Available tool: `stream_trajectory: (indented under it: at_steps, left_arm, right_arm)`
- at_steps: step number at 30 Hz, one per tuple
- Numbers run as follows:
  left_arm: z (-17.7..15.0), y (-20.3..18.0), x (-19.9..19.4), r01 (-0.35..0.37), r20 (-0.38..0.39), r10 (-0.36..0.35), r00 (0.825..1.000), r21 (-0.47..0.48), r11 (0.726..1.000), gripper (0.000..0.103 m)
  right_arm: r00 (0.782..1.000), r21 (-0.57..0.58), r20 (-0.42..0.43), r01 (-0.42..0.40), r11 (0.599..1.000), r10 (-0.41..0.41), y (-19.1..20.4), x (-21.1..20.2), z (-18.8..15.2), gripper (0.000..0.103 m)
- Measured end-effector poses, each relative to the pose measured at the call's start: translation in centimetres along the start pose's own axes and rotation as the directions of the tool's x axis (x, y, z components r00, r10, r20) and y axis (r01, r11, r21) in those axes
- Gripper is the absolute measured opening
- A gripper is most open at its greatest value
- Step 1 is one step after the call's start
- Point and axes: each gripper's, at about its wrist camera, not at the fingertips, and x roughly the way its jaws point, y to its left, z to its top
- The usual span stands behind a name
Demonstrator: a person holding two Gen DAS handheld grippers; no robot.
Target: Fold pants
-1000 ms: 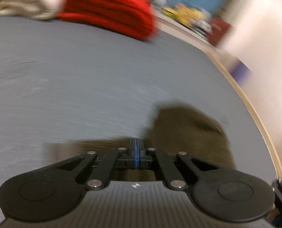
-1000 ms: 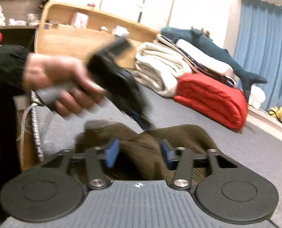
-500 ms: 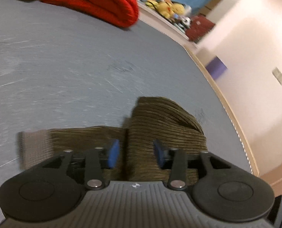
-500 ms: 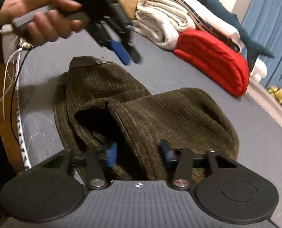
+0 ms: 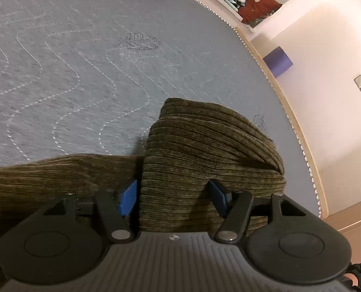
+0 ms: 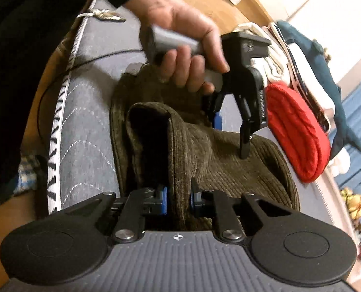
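Olive corduroy pants (image 5: 204, 150) lie bunched on the grey quilted mattress (image 5: 58, 73). My left gripper (image 5: 173, 196) straddles a thick fold of them. Its jaws are opening and the blue pads (image 5: 128, 197) stand just off the cloth. From the right wrist view, a hand (image 6: 185, 48) holds that left gripper (image 6: 231, 133) tilted down onto the pants (image 6: 229, 160). My right gripper (image 6: 179, 199) is closing its jaws on an upright fold at the near edge, and the pads pinch the cloth. The fold's dark hollow (image 6: 146, 146) gapes to the left of it.
A red folded blanket (image 6: 299, 131) lies just beyond the pants, with white towels (image 6: 265, 56) and a blue shark toy (image 6: 326, 73) behind it. The mattress edge (image 5: 302, 146) curves close on the right. A black cable (image 6: 58, 77) crosses the near-left corner, by a dark sleeve (image 6: 22, 48).
The left gripper went from shut to open and came down over a fold of the pants. The right gripper rolled, sank and narrowed its jaws onto the near fold.
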Motion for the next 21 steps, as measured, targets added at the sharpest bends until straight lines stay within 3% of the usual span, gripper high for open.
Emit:
stream_trajectory:
  at_steps: [2,3,6,9,10,11,12,14,15,16,17,19,20,21]
  left_arm:
    - [-0.3,-0.6,-0.8,-0.01,0.017,0.01,1.0,0.028,1.0,0.024]
    - [-0.3,-1.1,-1.5,-0.018,0.022,0.017,1.0,0.049,0.999,0.02]
    - [-0.4,-2.6,-5.2,-0.03,0.076,0.022,0.997,0.098,0.995,0.017]
    - [-0.9,-2.6,-10.0,-0.062,0.137,0.052,0.989,0.067,0.996,0.016]
    - [-1.2,-2.3,-11.7,-0.089,0.162,0.079,0.984,0.054,0.995,0.016]
    - [-1.4,-1.8,-13.2,-0.121,0.179,0.113,0.977,0.035,0.992,0.016]
    - [-1.8,-1.0,-14.7,-0.157,0.195,0.153,0.969,0.005,0.988,0.016]
    - [-2.5,0.4,-16.5,-0.242,0.213,0.244,0.946,-0.034,0.97,0.019]
    - [-2.7,1.4,-16.9,-0.276,0.208,0.286,0.935,-0.076,0.958,0.022]
    - [-2.9,2.4,-16.8,-0.327,0.183,0.341,0.922,-0.106,0.939,0.033]
    - [-3.0,2.6,-16.6,-0.398,0.165,0.406,0.899,-0.083,0.914,0.035]
    - [-3.5,1.5,-16.7,-0.539,0.219,0.526,0.822,0.003,0.842,0.035]
    - [-3.8,0.9,-17.2,-0.543,0.25,0.522,0.816,0.022,0.839,0.035]
    - [-4.1,0.1,-17.8,-0.513,0.284,0.481,0.829,0.043,0.857,0.035]
  right_arm:
    - [1.0,0.088,0.003,-0.028,0.996,0.028,-1.2,0.0,0.5,0.022]
    - [0.998,0.143,0.011,-0.057,0.988,0.056,-2.0,-0.1,0.6,0.024]
    - [0.983,0.305,0.108,-0.177,0.936,0.151,-4.6,-1.2,1.0,0.029]
    - [0.935,0.397,0.27,-0.326,0.858,0.23,-7.2,-2.9,1.6,0.053]
    - [0.917,0.415,0.311,-0.367,0.833,0.249,-7.9,-3.2,1.8,0.066]
    - [0.899,0.428,0.346,-0.405,0.808,0.267,-8.5,-3.5,1.9,0.07]
    - [0.885,0.447,0.381,-0.431,0.784,0.268,-9.2,-3.7,2.1,0.071]
    - [0.875,0.511,0.412,-0.454,0.73,0.255,-10.8,-3.4,2.1,0.072]
    - [0.879,0.556,0.412,-0.451,0.698,0.24,-11.6,-3.1,1.9,0.071]
    - [0.892,0.613,0.395,-0.435,0.66,0.221,-12.5,-2.4,1.6,0.071]
    - [0.909,0.666,0.364,-0.407,0.626,0.204,-13.2,-1.6,1.3,0.071]
    - [0.951,0.774,0.264,-0.31,0.552,0.164,-14.4,0.6,0.3,0.071]
    - [0.965,0.813,0.212,-0.262,0.519,0.156,-14.7,1.6,-0.2,0.071]
    - [0.976,0.843,0.156,-0.21,0.494,0.149,-15.0,2.8,-0.7,0.071]
